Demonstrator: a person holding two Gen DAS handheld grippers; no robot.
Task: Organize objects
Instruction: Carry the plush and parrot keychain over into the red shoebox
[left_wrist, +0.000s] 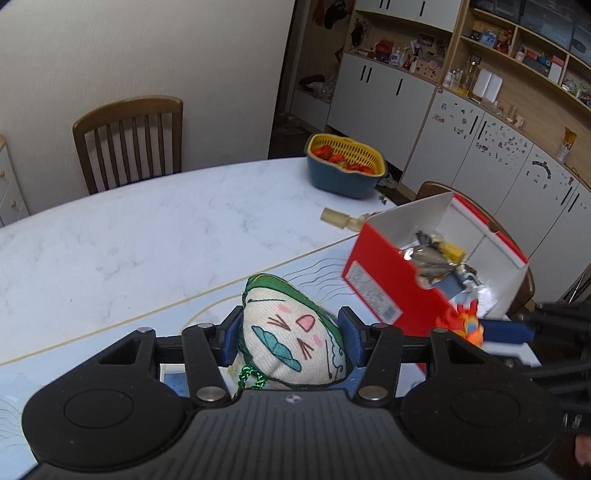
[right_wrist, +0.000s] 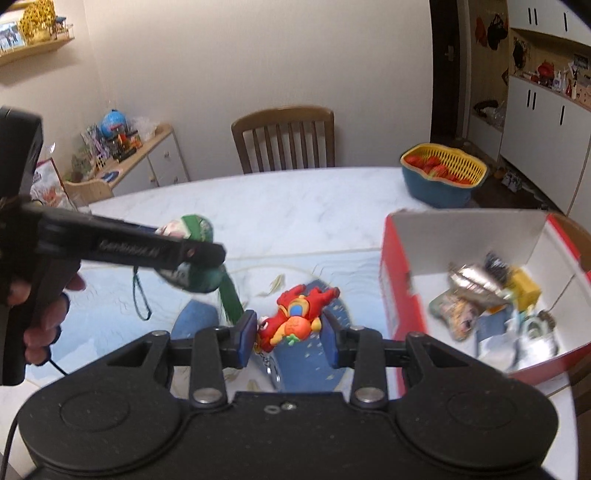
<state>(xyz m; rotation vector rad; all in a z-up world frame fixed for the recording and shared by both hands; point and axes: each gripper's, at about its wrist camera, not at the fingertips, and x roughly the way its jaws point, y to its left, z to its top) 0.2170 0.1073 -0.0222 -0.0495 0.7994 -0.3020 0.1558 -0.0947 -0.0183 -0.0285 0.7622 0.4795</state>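
Observation:
My left gripper (left_wrist: 291, 322) is shut on a cream plush pouch (left_wrist: 295, 343) with a green top, a drawn face and a green cord, held above the table. In the right wrist view that left gripper (right_wrist: 201, 258) comes in from the left in a person's hand (right_wrist: 44, 325), with the plush pouch (right_wrist: 194, 227) in it. My right gripper (right_wrist: 288, 330) is shut on a red and orange toy figure (right_wrist: 301, 314) with a metal keyring hanging under it. An open red box (right_wrist: 400, 280) with a white inside stands to the right and holds several small items. The red box (left_wrist: 380, 284) also shows in the left wrist view.
A blue bowl with a yellow strainer of red fruit (left_wrist: 345, 166) stands at the far table edge. A small cream bottle (left_wrist: 341, 219) lies behind the box. A wooden chair (right_wrist: 284, 136) stands behind the marble table (left_wrist: 129, 240). Cabinets line the right wall.

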